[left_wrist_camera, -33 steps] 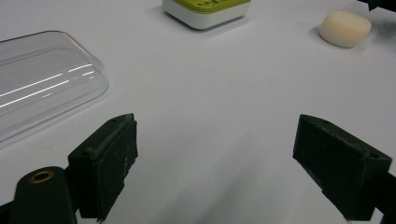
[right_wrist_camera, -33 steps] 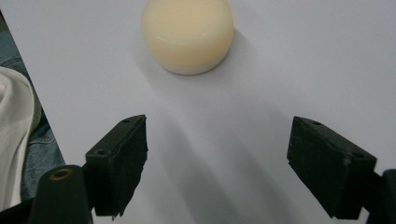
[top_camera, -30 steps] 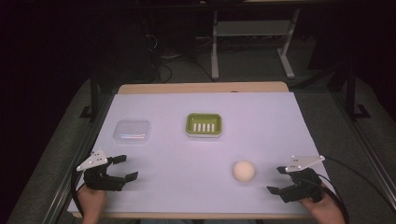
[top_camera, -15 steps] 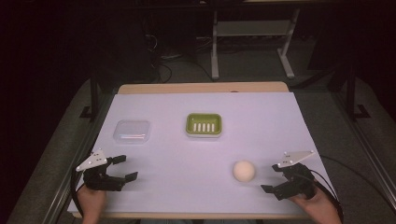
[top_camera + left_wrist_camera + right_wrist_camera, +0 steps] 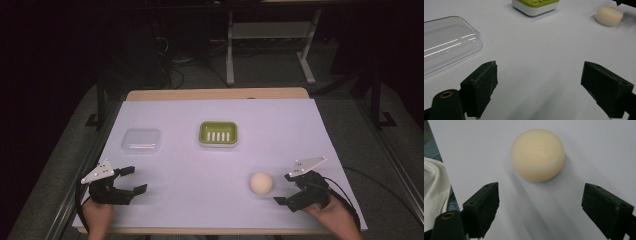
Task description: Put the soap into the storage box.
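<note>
Basically nothing done yet. Round cream soap bar (image 5: 262, 183) sits bare on the white table sheet (image 5: 200, 175), untouched, well apart from the green soap dish w/ white slotted insert (image 5: 218, 134), which sits at approx 11 o'clock from it. Right gripper (image 5: 287, 190) is just beside the soap at its 3 o'clock, jaws spread wide, gripping nothing; in the right gripper view the soap (image 5: 537, 155) lies dead ahead at 12, beyond the jaw tips, not between them. Left gripper (image 5: 133, 181) hangs near the table's 7 o'clock corner, jaws also spread, empty.

My read: reach-in for the soap is under way; grasp, carry to dish, and prob the clear plastic lid (image 5: 141, 140) are all left.

View diffs: high view gives the overall layout + both hands. Left gripper view shows the soap (image 5: 609, 16) side-on: flat top, puck-shaped, not a ball. Right gripper view adds white cloth and denim past the table edge.
</note>
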`<state>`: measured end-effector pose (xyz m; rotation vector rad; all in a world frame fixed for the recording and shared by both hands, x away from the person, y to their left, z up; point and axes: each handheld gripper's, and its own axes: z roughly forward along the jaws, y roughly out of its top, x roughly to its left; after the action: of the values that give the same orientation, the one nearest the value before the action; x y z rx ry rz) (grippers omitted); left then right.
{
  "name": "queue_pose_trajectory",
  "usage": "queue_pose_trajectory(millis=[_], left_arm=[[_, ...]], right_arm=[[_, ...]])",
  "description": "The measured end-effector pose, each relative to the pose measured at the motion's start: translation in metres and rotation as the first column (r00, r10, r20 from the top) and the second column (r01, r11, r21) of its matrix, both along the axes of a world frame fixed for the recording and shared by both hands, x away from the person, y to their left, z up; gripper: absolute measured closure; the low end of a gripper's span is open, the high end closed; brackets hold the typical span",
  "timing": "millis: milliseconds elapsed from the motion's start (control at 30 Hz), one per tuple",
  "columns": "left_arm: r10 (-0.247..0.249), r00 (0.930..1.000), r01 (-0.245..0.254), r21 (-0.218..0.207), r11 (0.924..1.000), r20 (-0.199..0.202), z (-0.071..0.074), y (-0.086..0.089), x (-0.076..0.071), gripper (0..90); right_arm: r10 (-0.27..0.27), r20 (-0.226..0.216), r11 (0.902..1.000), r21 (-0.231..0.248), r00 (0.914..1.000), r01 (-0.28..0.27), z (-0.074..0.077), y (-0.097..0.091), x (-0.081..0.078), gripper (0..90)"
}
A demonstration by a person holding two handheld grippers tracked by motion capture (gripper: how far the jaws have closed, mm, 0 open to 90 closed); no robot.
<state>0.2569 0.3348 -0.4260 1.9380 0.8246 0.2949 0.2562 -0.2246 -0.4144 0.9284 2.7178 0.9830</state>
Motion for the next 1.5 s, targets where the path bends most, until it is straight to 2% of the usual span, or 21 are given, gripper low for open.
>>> queue_pose_trajectory(millis=[167,267,433,867,1033,1200,1233,1500], left_arm=[[-0.003,1.0,0.003,0.005,1.0,0.002,0.0,0.0,0.0,13.3],[0.0,1.0,0.0,0.001,1.0,0.004,0.001,0.002,0.0,13.3],[0.007,1.0,-0.007,-0.005,1.0,0.003,0.0,0.003,0.0,13.3],[0.008,1.0,-0.008,-0.004,1.0,0.003,0.001,0.003,0.0,13.2],[0.007,1.0,-0.007,-0.007,0.9999,0.005,0.0,0.003,0.0,13.3],[0.007,1.0,-0.007,-0.007,1.0,0.004,0.001,0.003,0.0,13.3],[0.007,1.0,-0.007,-0.006,1.0,0.003,0.001,0.002,0.0,13.2],[0.002,1.0,-0.002,-0.002,1.0,0.005,0.001,0.003,0.0,13.3]], right_arm=[[0.02,0.016,0.9998,0.01,0.9997,-0.02,0.005,0.005,0.003,13.8],[0.05,0.011,0.9987,-0.003,0.9987,-0.05,0.006,0.017,0.01,13.8],[0.072,-0.004,0.9972,-0.024,0.9974,-0.072,0.004,0.03,0.018,13.8],[0.104,-0.023,0.9934,-0.047,0.9944,-0.105,0.001,0.04,0.031,13.8],[0.121,-0.024,0.9891,-0.081,0.9923,-0.123,-0.005,0.049,0.037,13.8],[0.126,-0.03,0.9873,-0.094,0.9916,-0.128,-0.008,0.054,0.038,14.0],[0.137,-0.019,0.9851,-0.102,0.9904,-0.138,-0.01,0.057,0.039,14.2],[0.135,-0.025,0.9798,-0.145,0.9905,-0.137,-0.016,0.062,0.04,16.7]])
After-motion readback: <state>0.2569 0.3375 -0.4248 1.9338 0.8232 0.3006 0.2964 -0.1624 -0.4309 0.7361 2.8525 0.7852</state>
